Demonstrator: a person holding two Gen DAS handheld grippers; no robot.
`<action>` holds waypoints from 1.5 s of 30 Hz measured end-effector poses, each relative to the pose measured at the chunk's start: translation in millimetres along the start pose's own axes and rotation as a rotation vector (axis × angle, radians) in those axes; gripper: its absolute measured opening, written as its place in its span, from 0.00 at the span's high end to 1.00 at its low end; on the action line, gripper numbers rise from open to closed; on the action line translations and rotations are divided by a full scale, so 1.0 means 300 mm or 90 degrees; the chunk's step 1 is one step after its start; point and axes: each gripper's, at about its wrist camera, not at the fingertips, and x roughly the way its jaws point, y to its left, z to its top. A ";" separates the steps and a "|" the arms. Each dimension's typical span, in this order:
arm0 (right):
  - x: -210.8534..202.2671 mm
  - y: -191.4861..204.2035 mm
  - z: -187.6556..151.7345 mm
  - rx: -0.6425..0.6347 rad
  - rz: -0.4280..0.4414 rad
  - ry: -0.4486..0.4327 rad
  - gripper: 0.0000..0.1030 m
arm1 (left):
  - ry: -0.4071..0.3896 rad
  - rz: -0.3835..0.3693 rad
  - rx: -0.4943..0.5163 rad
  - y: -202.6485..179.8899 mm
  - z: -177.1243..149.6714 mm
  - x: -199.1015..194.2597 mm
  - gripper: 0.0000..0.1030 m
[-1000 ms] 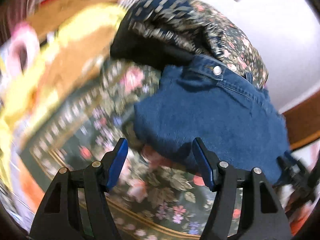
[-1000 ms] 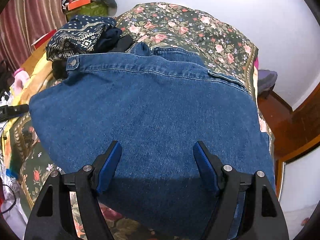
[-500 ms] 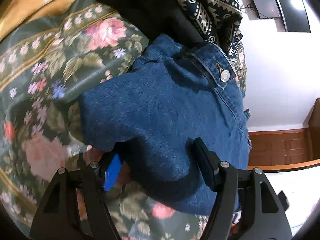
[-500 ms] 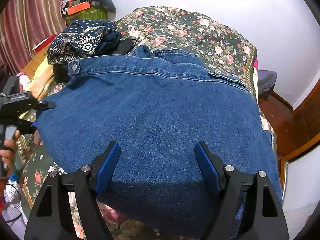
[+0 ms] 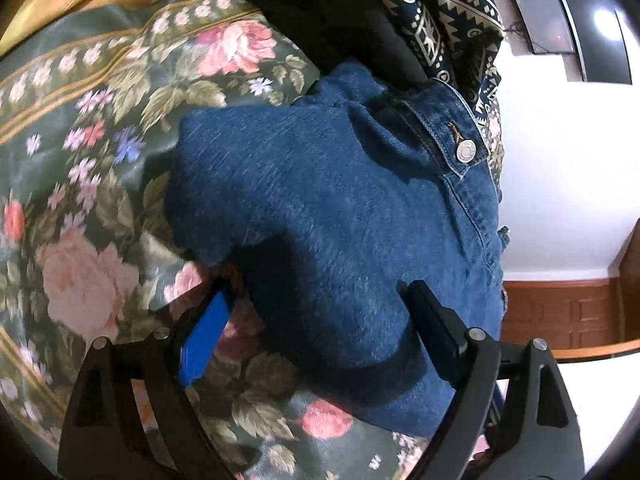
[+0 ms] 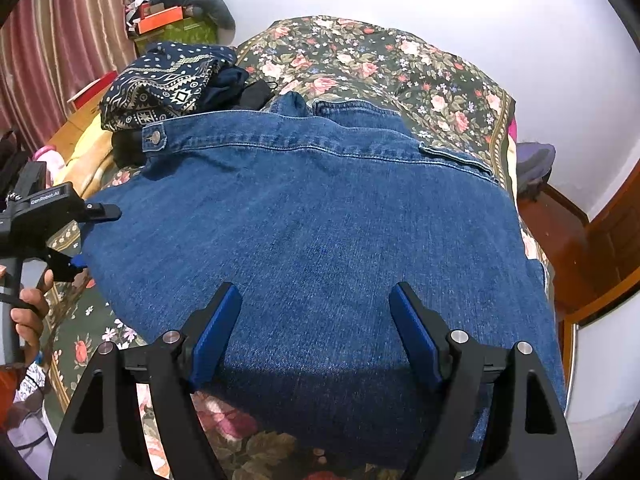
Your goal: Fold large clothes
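Handling jeans (image 6: 312,232) on bed (image 6: 400,60): thick denim, heavy, floppy w/ stiff seams. Left claw (image 5: 316,320) opening, straddling the side edge, unpinched; right claw (image 6: 316,332) apart. Best grip: waistband corners.

White wall (image 6: 500,12), striped curtain (image 6: 60,40), floral-covered bed (image 6: 400,60), wooden door (image 6: 612,240), wall-mounted screen (image 5: 544,20)
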 end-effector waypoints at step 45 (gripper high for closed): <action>-0.258 -0.180 -0.040 0.092 0.015 -0.068 0.26 | -0.269 0.014 0.656 -0.976 -0.517 -0.207 0.83</action>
